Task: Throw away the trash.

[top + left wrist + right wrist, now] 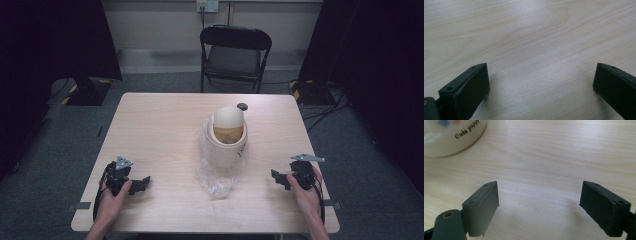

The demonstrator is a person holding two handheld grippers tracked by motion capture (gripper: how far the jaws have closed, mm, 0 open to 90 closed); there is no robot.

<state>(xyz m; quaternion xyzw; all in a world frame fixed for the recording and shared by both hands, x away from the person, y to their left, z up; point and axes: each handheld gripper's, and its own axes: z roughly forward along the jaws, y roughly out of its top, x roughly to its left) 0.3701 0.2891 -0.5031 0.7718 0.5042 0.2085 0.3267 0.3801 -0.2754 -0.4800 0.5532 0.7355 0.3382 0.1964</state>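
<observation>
Dim room, pale wood table [150,125], cream cup [227,145] mid-table lying in crinkled clear plastic [212,175]; left gripper [142,183] and right gripper [278,178] flanking cup, jaws spread, empty; likely ceramic, rigid, slick, breakable: grip by rim.

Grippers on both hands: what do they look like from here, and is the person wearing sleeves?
Both the left gripper and right gripper are black with two flat, blocky jaws bearing small screw holes. Each carries a grey three-cornered plate on top. Black cables trail back. Forearms are bare; no sleeves.

A black folding chair [235,55] stood behind the wooden table [150,130]; dark curtains [55,40] hung at both sides.
</observation>
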